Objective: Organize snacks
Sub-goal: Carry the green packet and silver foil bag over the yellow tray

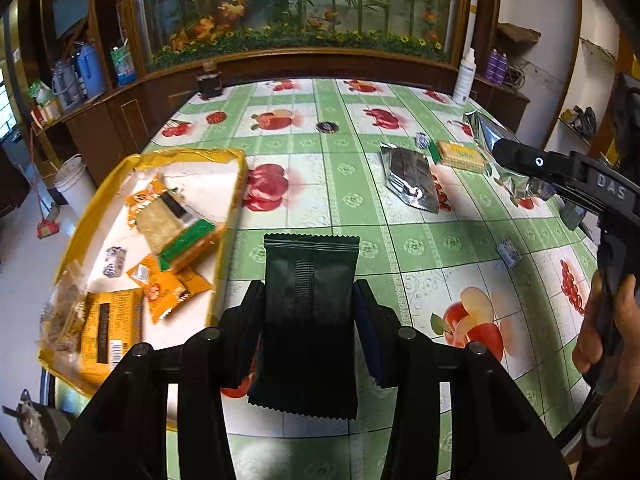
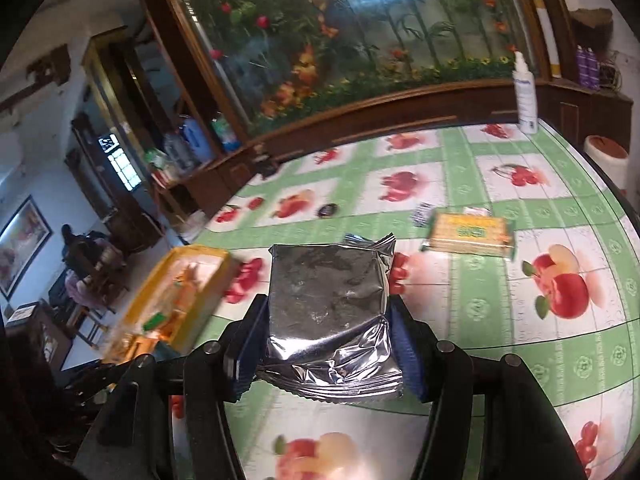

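Two snacks are up off the desk (image 1: 440, 240) right now, one per hand. The dark pack (image 1: 310, 312) sits upright in the left hand-held gripper (image 1: 310, 300), pads pressing both its long sides, approx mid-pack, top crimp sticking up past the fingers. The foil pack (image 2: 328, 300) is in the right hand-held gripper (image 2: 326, 344), jaws set fairly wide but closed on it, w/ the crinkled bottom seam hanging toward the camera.

The yellow tray (image 1: 236, 184) lies at the desk's left edge, already carrying several orange packs (image 1: 168, 280) and a small wrapped sweet. It looks like the drop spot, so my read is both packs are headed there.

Still loose on the desk: a 2nd foil pack (image 1: 412, 180), a biscuit pack (image 2: 468, 234), a small blue sweet (image 1: 509, 252) and a dark round thing (image 1: 327, 127) further back.

To do this step well, I'd say:
- Left goes first, since it's nearer the tray; right waits so the two don't cross.
- Keep the dark pack level, carry it over the tray rim, not into it.
- Aim for the bare white patch near the tray's far end; the near end is crowded.
- Lower before opening, else the light pack may skid off the other wrappers.
- Foil is slippery, and the grip is low on that pack, so no quick swings w/ the right.
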A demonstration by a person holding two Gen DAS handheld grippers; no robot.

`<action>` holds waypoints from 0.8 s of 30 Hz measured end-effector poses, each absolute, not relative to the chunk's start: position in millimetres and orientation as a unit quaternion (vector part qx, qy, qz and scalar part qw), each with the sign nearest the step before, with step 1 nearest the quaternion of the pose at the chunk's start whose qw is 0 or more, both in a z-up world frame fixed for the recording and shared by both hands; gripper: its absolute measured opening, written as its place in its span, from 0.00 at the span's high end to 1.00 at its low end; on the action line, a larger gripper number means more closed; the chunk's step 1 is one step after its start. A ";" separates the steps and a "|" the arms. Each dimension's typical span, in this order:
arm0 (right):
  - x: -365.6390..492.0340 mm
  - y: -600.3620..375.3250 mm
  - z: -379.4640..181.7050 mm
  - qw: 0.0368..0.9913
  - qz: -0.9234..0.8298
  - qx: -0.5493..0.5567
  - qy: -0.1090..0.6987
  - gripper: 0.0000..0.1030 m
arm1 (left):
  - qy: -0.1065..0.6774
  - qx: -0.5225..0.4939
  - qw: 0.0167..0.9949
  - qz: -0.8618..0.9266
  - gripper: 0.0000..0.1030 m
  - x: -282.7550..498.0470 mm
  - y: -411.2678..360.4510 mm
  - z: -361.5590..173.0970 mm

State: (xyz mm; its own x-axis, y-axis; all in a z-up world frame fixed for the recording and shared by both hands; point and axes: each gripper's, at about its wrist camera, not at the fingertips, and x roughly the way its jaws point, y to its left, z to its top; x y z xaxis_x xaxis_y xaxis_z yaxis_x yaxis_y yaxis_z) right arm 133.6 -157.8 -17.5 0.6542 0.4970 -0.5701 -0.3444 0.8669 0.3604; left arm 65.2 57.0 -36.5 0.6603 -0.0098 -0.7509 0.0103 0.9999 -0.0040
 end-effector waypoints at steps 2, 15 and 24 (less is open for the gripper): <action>126.8 -148.2 -10.1 0.899 0.250 0.116 0.339 0.42 | 0.407 -0.004 0.913 0.001 0.59 61.4 62.6 -31.9; 102.0 -84.2 0.5 0.881 0.315 0.101 0.339 0.42 | 0.393 -0.035 0.918 0.045 0.59 43.6 112.0 -24.7; 102.5 -34.9 -8.8 0.863 0.350 0.079 0.357 0.42 | 0.394 -0.062 0.914 0.076 0.59 40.5 150.4 -30.2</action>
